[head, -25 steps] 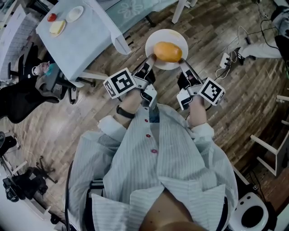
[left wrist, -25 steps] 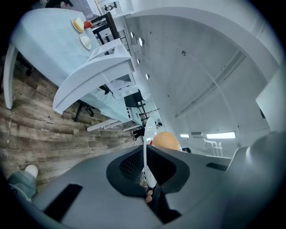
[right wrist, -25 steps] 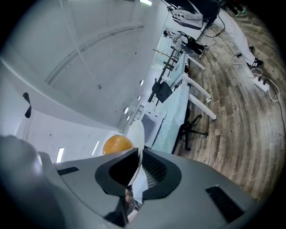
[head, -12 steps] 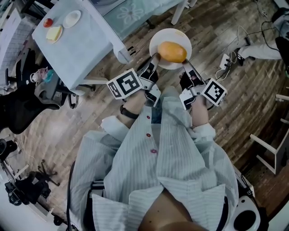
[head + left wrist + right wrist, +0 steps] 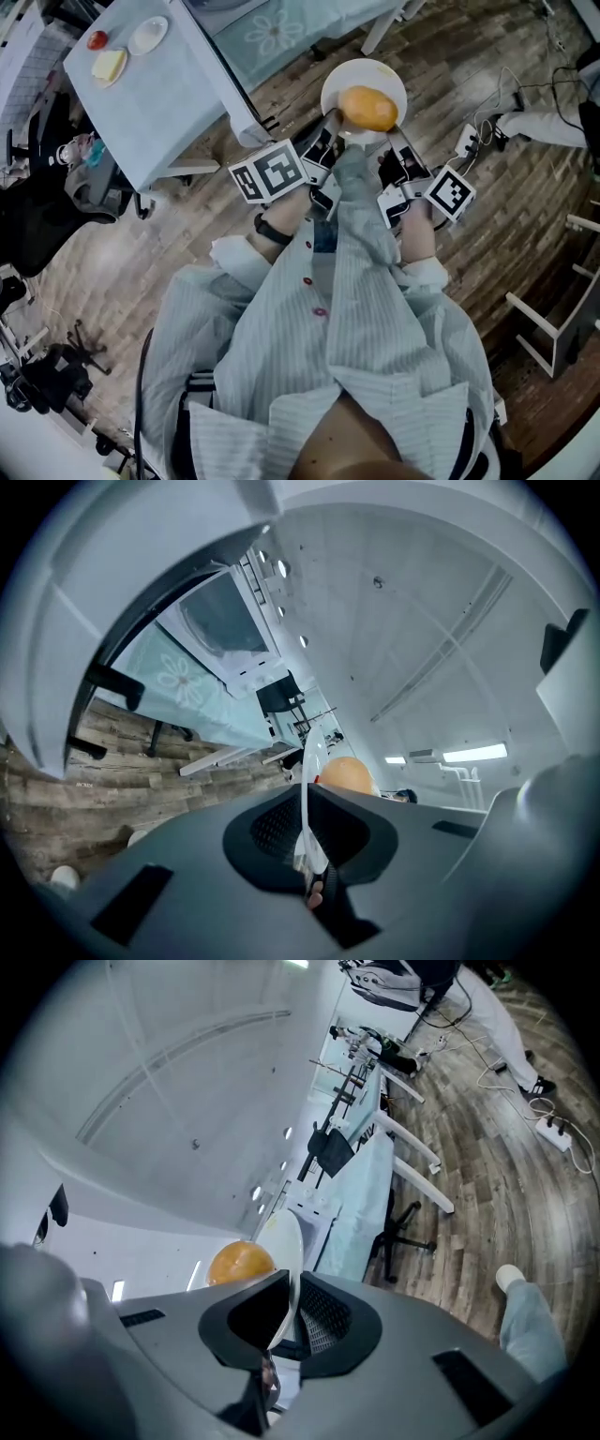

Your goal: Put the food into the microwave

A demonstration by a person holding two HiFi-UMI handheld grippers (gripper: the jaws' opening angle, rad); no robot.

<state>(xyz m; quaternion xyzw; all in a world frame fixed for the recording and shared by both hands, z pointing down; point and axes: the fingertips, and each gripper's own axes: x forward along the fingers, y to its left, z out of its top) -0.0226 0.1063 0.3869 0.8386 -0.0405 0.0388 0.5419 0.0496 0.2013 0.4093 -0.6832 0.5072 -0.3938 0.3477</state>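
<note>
Two grippers share one load. The left gripper [image 5: 328, 129] has its dark, mesh-textured jaws drawn almost together on the thin rim of a round white glossy plate [image 5: 349, 75]. In the left gripper view that plate [image 5: 307, 789] stands edge-on, pinched between the pads. The right gripper [image 5: 395, 142] is clamped likewise on the opposite rim. Its jaws are only a slit apart, with nothing but the plate [image 5: 286, 1241] between them.

A smooth orange rounded piece of food [image 5: 368, 108] lies on the plate, just beyond both sets of jaws and between them. The food [image 5: 345, 773] shows as a matt dome past the left jaws, and the food [image 5: 240, 1263] sits just beside the right ones.

Below the jaws runs a wood-plank floor [image 5: 122, 262]. Off to the left gripper's side stands a square table under a pale blue cloth [image 5: 159, 103].
</note>
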